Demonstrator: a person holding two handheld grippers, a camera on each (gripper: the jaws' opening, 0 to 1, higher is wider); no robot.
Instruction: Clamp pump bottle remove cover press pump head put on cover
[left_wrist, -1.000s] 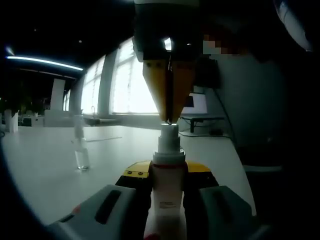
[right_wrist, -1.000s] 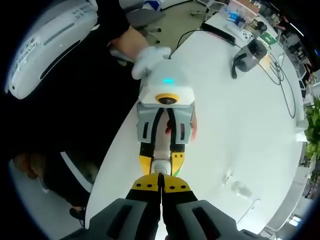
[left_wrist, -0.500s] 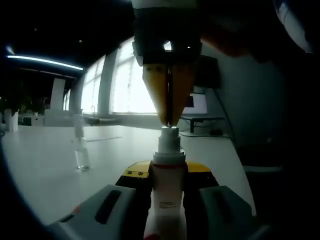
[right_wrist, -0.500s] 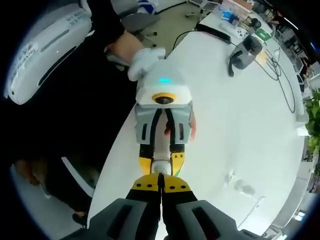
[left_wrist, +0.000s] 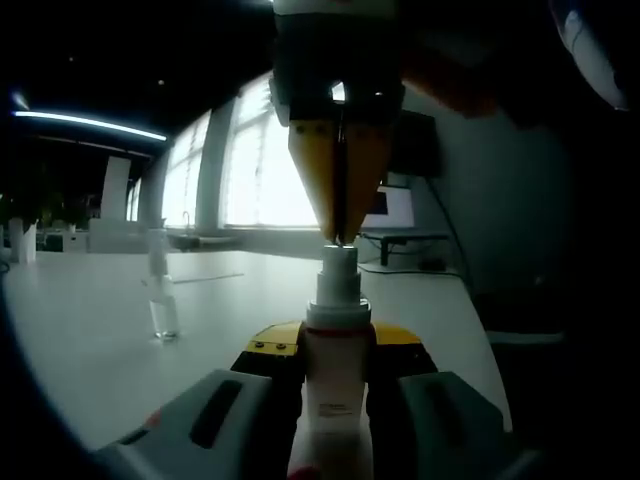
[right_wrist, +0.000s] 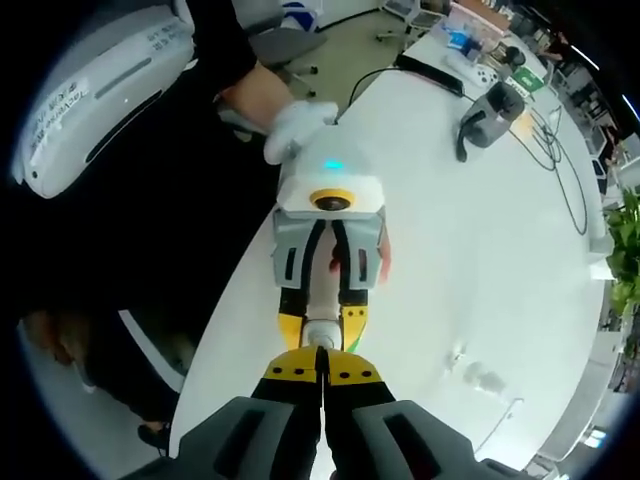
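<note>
The left gripper (left_wrist: 338, 375) squeezes the white pump bottle (left_wrist: 336, 390). The right gripper (right_wrist: 322, 378), jaws pressed together, touches its pump head (left_wrist: 338, 262). The left gripper view shows a clear cover (left_wrist: 160, 295) standing on the table (left_wrist: 90, 340). The label's writing is too small to read.

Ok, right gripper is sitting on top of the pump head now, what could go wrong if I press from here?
The right gripper touches the pump head with shut, narrow jaw tips, so it may slide off sideways as you push. The left gripper clamps the pump bottle low on its body, so an off-centre push could tilt it. The clear cover stands loose on the table and could be knocked over.
</note>
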